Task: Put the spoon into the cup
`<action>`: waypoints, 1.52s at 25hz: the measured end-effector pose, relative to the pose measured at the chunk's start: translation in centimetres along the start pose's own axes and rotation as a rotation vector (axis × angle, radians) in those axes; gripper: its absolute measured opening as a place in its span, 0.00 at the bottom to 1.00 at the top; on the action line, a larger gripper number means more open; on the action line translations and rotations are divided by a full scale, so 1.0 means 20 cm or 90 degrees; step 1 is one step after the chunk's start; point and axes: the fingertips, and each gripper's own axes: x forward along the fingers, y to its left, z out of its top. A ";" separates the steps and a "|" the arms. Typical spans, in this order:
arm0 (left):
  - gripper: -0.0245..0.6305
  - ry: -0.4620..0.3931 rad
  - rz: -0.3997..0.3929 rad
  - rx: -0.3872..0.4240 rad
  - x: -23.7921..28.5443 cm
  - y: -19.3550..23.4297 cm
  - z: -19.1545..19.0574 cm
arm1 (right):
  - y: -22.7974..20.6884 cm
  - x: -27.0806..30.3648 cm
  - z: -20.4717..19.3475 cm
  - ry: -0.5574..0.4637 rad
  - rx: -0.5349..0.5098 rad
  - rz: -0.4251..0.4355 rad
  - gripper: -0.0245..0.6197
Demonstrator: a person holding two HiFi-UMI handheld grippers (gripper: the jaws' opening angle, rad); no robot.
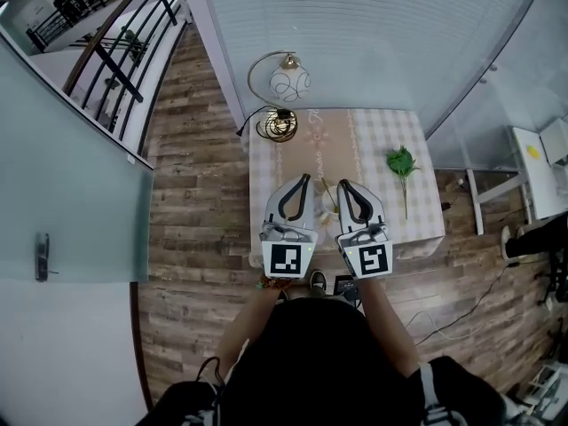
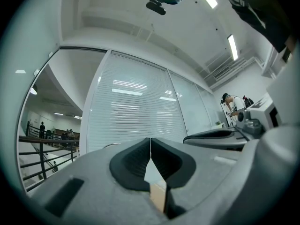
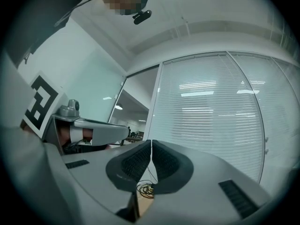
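Both grippers hover side by side over the near edge of a small table with a checked cloth (image 1: 377, 127). My left gripper (image 1: 307, 178) is shut with nothing in it, its jaws pressed together (image 2: 150, 146). My right gripper (image 1: 342, 185) is also shut and empty (image 3: 151, 149). Between the two grippers lies a pale, thin object (image 1: 329, 204), mostly hidden by them; I cannot tell whether it is the spoon or the cup. Both gripper views point upward at blinds and ceiling, with no spoon or cup in them.
A lamp with a round white shade (image 1: 289, 82) and a coiled gold base (image 1: 277, 125) stands at the table's far left; its coil (image 3: 146, 189) shows below the right jaws. A green sprig (image 1: 402, 161) lies right. A glass wall is behind; a person (image 2: 233, 108) stands far off.
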 end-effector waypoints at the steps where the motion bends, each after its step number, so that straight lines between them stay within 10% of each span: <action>1: 0.06 0.001 0.000 0.000 0.00 0.00 0.00 | 0.01 0.00 -0.01 0.004 0.000 0.002 0.05; 38: 0.06 0.036 -0.007 0.004 0.00 0.00 -0.12 | -0.10 -0.03 -0.10 0.045 0.027 -0.024 0.05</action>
